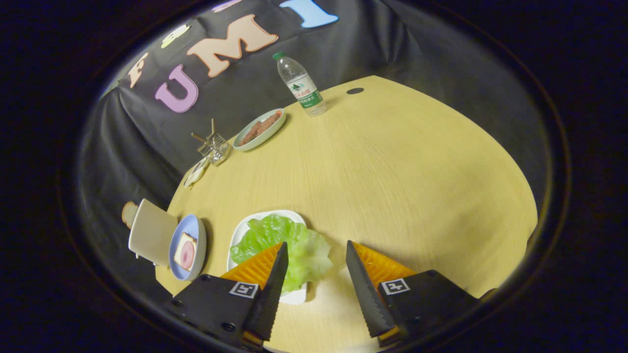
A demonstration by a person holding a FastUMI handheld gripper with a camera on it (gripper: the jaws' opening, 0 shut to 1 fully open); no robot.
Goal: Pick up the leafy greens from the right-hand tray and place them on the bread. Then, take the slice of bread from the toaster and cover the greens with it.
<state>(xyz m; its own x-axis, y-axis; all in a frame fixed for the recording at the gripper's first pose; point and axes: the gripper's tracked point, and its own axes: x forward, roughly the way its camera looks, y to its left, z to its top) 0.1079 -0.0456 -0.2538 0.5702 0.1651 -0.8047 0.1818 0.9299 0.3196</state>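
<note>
Green leafy greens lie on a white tray on the wooden table. My gripper is open above them: one finger overlaps the leaf's near side, the other stands over bare table beside the tray. Nothing is held between the fingers. To the left of the tray a blue plate carries a slice of bread with a pink slice on it. Left of that plate stands a pale toaster, and a slice of bread sticks out of its far end.
Farther back stand a green plate with brown strips of food, a small wire rack and a water bottle. A white object lies near the table's left edge. A dark hole marks the far tabletop.
</note>
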